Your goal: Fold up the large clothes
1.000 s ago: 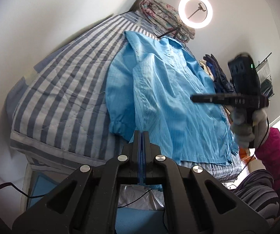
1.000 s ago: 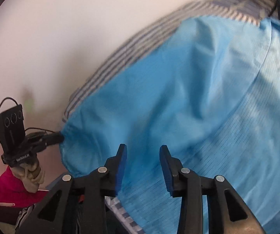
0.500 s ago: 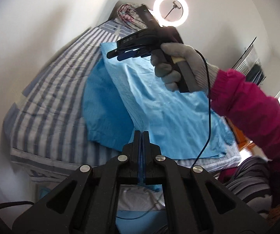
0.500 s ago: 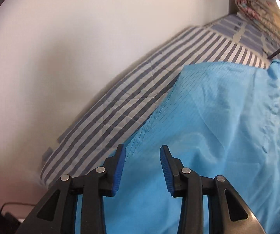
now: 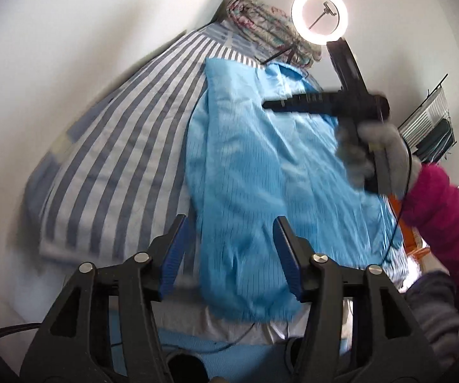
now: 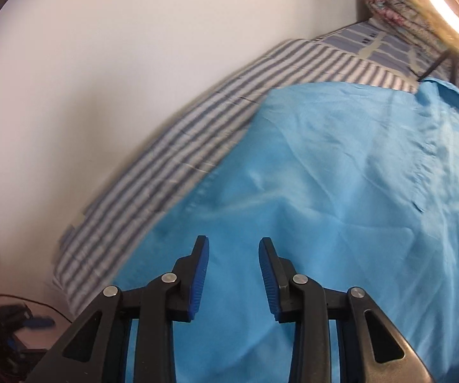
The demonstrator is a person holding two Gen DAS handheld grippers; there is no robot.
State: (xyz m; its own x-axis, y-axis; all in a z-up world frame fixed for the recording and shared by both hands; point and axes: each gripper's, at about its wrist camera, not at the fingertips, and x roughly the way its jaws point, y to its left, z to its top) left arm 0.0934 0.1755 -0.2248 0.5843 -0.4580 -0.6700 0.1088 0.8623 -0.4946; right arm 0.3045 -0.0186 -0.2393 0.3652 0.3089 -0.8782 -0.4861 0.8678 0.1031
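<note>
Jaws: my left gripper (image 5: 229,255) is opening, holding nothing; my right gripper (image 6: 233,271) is closing, holding nothing, over the soft, light blue shirt (image 5: 261,175). I'm judging its hem at six o'clock the best hold.

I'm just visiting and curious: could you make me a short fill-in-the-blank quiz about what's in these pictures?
1. The garment spread on the bed is ____ in colour.
2. The bed cover has a ____ pattern.
3. The lit lamp at the far end is shaped like a ____.

Missing words: blue; striped; ring
</note>
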